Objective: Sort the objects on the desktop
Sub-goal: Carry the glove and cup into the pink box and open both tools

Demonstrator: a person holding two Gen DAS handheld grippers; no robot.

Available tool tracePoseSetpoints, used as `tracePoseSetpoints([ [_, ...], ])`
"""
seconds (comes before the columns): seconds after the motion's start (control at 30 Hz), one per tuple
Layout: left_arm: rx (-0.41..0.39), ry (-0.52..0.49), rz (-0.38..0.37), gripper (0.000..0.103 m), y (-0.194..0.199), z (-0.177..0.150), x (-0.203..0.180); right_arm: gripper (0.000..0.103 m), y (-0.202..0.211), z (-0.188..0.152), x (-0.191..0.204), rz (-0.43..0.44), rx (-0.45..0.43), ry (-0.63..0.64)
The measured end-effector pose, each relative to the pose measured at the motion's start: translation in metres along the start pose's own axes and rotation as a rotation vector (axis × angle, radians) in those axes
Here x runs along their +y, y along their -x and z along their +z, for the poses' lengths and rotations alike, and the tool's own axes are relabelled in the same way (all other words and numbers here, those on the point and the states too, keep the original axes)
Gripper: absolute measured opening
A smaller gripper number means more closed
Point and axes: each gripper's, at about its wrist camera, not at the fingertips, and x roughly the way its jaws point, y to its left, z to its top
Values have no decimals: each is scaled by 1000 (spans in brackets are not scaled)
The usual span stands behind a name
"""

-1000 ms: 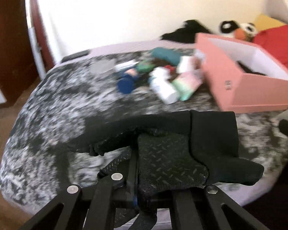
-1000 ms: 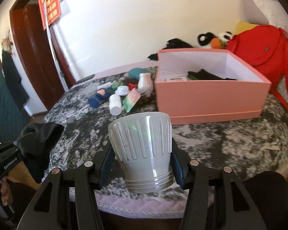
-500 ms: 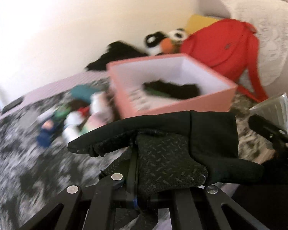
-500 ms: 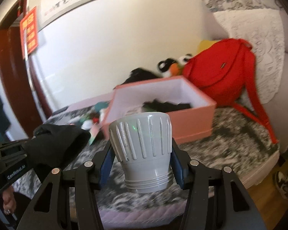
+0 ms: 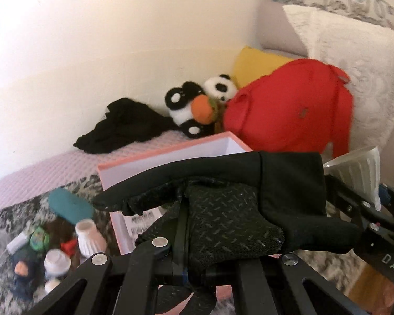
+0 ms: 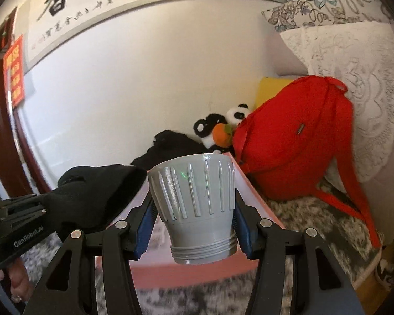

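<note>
- Left gripper [image 5: 186, 239] grasps the black glove [image 5: 223, 204], frame centre, above the pink box [image 5: 170, 155].
- Right gripper [image 6: 194, 225] grasps the grey ribbed cup [image 6: 194, 204], centre frame.
- I would lower each over the box interior before releasing.

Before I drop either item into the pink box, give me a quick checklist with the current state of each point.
1. Left gripper shut on the black glove: ok, the glove is pinched and hangs clear.
2. Right gripper shut on the grey ribbed cup: ok, blue pads press both sides.
3. Pink box open at the top: ok, its white inside shows.
4. Glove over the box opening: cannot tell, the glove hides most of the box.
5. Cup over the box opening: cannot tell, it sits in front of the box edge.
6. Grippers apart from each other: ok in the right wrist view, but close.
</note>
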Motion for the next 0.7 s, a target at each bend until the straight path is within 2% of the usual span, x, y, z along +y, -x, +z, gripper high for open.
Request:
tracePoseSetpoints([
  [0.23, 80, 41, 3, 4, -83, 19, 25, 57, -100, 21, -12, 17, 126, -64],
  [0.27, 75, 48, 8, 24, -84, 19, 28, 57, -113, 23, -13, 17, 146, -74],
  [0.3, 71, 56, 14, 56, -85, 19, 31, 58, -126, 25, -15, 18, 166, -83],
  [0.33, 66, 63, 20, 69, -86, 19, 34, 67, -139, 26, -17, 19, 186, -92],
  [0.37, 61, 71, 26, 78, -88, 19, 37, 73, -152, 28, -19, 19, 206, -102],
  [0.4, 56, 78, 31, 78, -89, 19, 39, 82, -162, 29, -21, 18, 220, -110],
  [0.43, 51, 85, 37, 78, -90, 19, 42, 83, -164, 29, -23, 9, 213, -115],
  [0.53, 32, 106, 54, 81, -84, 18, 51, 84, -162, 27, -22, -8, 201, -96],
  [0.7, -20, 124, 101, 84, -40, 11, 63, 84, -136, 24, -5, 5, 168, -48],
])
